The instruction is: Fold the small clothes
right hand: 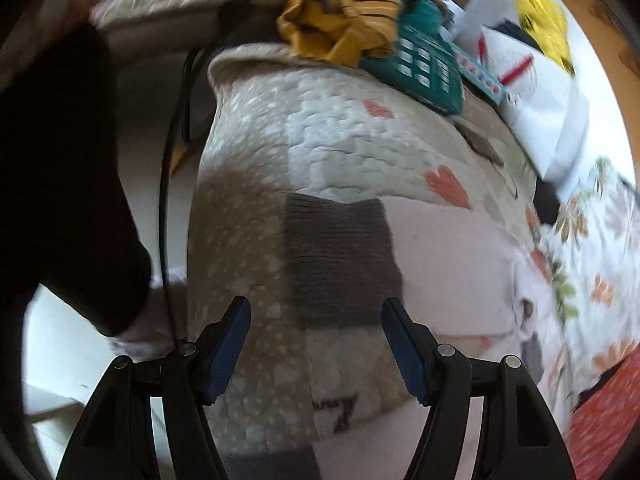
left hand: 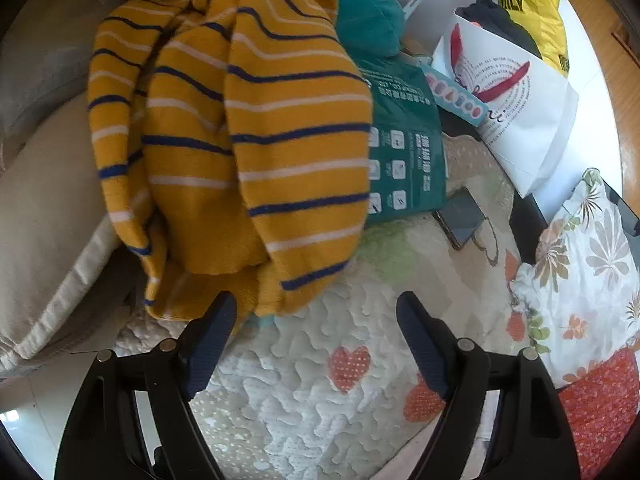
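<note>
We see a cream quilted bedspread with orange hearts (left hand: 304, 380) filling the lower part of both views and bearing everything else. At its left edge in the left wrist view lies a long beige cushion (left hand: 44, 216). Over the cushion and the spread is heaped a crumpled mustard-yellow knit garment with navy and white stripes (left hand: 256, 128), which in the right wrist view shows small and far off at the top of the bed (right hand: 340, 28). Nearer us in that view, flat on the spread, lies a pale pink garment with a dark brown ribbed knit panel (right hand: 340, 256), the panel just ahead of the right gripper. Along the right side we find a floral-printed white pillow (left hand: 584, 272), and beyond it a white paper shopping bag with a red design (left hand: 516, 120) and a yellow plastic bag with black lettering (left hand: 528, 4). Just beside the striped garment rests a flat green printed package (left hand: 404, 152), with a dark smartphone (left hand: 460, 216) lying close to its lower corner. The left gripper (left hand: 316, 312) hangs above the spread with its blue-padded jaws standing wide and nothing between them, its left finger close to the striped hem. The right gripper (right hand: 316, 316) likewise holds its jaws well apart and grips nothing.
</note>
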{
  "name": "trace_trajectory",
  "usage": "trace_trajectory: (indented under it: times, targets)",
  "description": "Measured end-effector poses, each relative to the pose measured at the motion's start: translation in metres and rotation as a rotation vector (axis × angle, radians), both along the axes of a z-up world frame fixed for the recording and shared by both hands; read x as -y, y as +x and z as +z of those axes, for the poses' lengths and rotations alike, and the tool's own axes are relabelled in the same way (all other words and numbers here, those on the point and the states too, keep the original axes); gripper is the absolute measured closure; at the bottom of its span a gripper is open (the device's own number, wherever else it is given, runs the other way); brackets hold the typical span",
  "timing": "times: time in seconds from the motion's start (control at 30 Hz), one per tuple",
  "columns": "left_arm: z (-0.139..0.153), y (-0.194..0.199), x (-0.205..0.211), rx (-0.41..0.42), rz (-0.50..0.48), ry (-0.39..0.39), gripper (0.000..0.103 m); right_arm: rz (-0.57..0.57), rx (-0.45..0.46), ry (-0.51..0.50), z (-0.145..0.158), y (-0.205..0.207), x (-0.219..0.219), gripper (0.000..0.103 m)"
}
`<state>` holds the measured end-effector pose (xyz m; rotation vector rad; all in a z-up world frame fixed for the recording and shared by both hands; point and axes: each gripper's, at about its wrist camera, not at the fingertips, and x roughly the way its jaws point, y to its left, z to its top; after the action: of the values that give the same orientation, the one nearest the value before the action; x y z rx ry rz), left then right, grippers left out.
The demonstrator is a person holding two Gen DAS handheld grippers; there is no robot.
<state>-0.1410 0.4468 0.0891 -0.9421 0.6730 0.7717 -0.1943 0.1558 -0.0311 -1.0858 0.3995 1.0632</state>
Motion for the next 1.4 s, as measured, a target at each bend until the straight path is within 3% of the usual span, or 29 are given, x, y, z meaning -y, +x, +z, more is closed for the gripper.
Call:
trace_trajectory:
  times: [0.07,0.2,0.27,0.43,0.57,0.67,0.8,0.97,1.23,1.3,1.4]
  targets:
    - [0.002,0.007,0.005,0.007,-0.017,0.004,0.022,-0.007,0.018,-0.005,-0.006,-0.001,-0.012,0.036]
    - [0.005,0.015,0.01,0.002,-0.022,0.031,0.022,-0.095,-0.192,0.069,0.02,0.028,-0.018,0.097]
    - [0.006,0.015,0.01,-0.003,-0.011,0.039,0.022,-0.176,-0.293,0.17,0.048,0.054,-0.009,0.096]
    - [0.004,0.023,0.016,-0.002,-0.028,0.025,0.022,-0.404,-0.442,0.461,0.127,0.137,0.042,0.096]
    - [0.004,0.045,0.035,-0.01,-0.091,0.04,0.022,-0.65,-0.582,0.76,0.185,0.218,0.136,0.096]
    - [0.005,0.072,0.062,-0.012,-0.174,0.045,0.022,-0.847,-0.627,0.906,0.195,0.255,0.217,0.096]
    - [0.007,0.106,0.105,-0.009,-0.296,0.07,0.022,-1.083,-0.651,0.928,0.173,0.281,0.299,0.096]
    - [0.007,0.145,0.17,-0.016,-0.478,0.102,0.022,-1.313,-0.636,0.839,0.121,0.296,0.361,0.096]
    - [-0.019,0.194,0.246,-0.093,-0.66,0.108,0.022,-1.51,-0.52,0.631,0.066,0.318,0.407,0.094]
    - [-0.027,0.203,0.256,-0.119,-0.685,0.102,0.022,-1.548,-0.482,0.624,0.065,0.314,0.423,0.094]
    - [-0.04,0.216,0.267,-0.155,-0.723,0.094,0.022,-1.56,-0.526,0.69,0.071,0.305,0.452,0.087]
